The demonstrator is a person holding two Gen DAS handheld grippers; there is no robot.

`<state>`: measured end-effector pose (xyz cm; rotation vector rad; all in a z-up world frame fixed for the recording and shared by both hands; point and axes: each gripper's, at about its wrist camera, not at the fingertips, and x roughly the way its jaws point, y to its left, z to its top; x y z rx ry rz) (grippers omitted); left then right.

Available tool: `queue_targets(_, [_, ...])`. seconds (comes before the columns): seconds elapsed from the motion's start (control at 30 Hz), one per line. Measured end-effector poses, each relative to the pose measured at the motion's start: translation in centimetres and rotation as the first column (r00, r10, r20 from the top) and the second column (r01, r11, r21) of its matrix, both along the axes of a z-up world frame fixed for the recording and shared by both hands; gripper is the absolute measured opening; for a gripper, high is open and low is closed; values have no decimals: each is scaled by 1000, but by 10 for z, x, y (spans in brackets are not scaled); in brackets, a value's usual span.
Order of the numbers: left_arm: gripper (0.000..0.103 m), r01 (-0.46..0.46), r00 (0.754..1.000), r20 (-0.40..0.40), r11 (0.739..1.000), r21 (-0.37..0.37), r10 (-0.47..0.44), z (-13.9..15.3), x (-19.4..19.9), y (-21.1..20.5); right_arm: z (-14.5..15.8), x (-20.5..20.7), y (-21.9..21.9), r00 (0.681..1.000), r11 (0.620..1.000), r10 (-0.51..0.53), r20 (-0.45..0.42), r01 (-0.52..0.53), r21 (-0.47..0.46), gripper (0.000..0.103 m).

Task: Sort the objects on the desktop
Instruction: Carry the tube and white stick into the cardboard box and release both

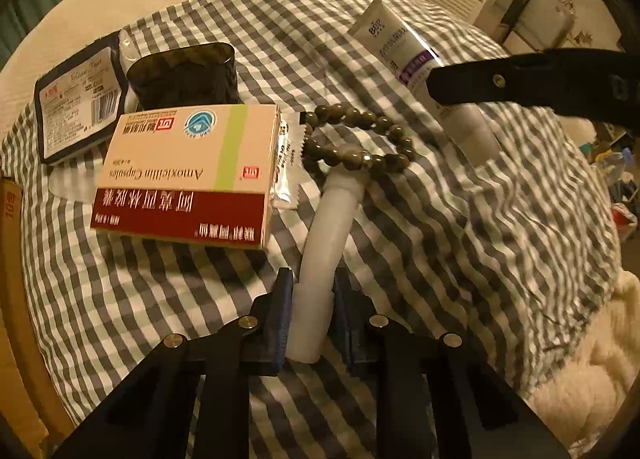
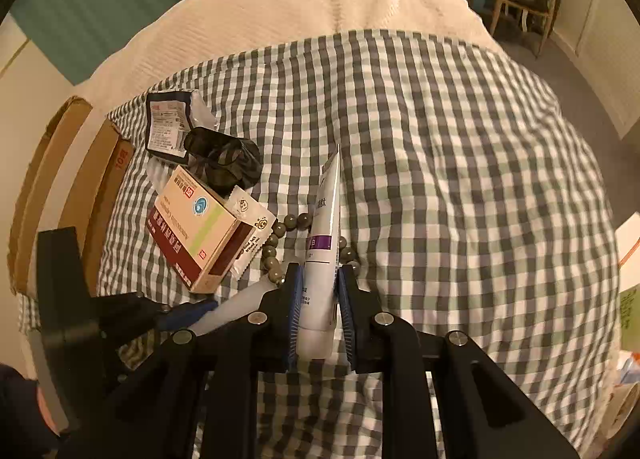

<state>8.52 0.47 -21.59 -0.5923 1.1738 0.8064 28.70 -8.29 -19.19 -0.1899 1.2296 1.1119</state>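
My left gripper (image 1: 310,283) is shut on a plain white tube (image 1: 328,235) that lies on the checked cloth (image 1: 460,239), its far end under a brown bead bracelet (image 1: 360,137). The right gripper (image 2: 318,279) is shut on a white cream tube with a purple band (image 2: 324,251), which it holds just above the beads (image 2: 276,243); this cream tube (image 1: 404,51) and a right finger (image 1: 520,77) show at the upper right in the left wrist view. A cream and dark red medicine box (image 1: 188,175) lies left of the beads.
Beyond the box sit a dark glossy case (image 1: 184,75), a dark-edged packet (image 1: 78,99) and a small white sachet (image 1: 286,163). A cardboard box (image 2: 60,187) stands at the cloth's left edge. The right half of the checked cloth (image 2: 460,199) holds nothing; a cream blanket (image 2: 300,7) lies beyond.
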Motion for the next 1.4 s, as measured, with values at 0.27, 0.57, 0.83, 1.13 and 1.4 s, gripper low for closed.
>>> queue_targets(0.27, [20, 21, 999, 44, 1000, 4, -21, 42, -25, -22, 25, -5, -12, 998, 1000, -8, 65, 8, -8, 18])
queue_targets(0.57, [20, -43, 991, 131, 997, 65, 34, 122, -80, -34, 100, -24, -28, 972, 1000, -1, 233, -3, 17, 18])
queue_targets(0.83, [20, -156, 974, 194, 963, 221, 113, 224, -125, -32, 180, -55, -40, 966, 995, -31, 257, 5, 100, 18])
queue_targets(1.13, [20, -325, 940, 221, 880, 346, 260, 291, -183, -28, 265, -109, -10, 974, 967, -34, 226, -25, 253, 17])
queue_targets(1.4, [20, -487, 871, 252, 804, 340, 421, 275, -259, -12, 270, -164, 57, 987, 953, 9, 160, -57, 299, 17])
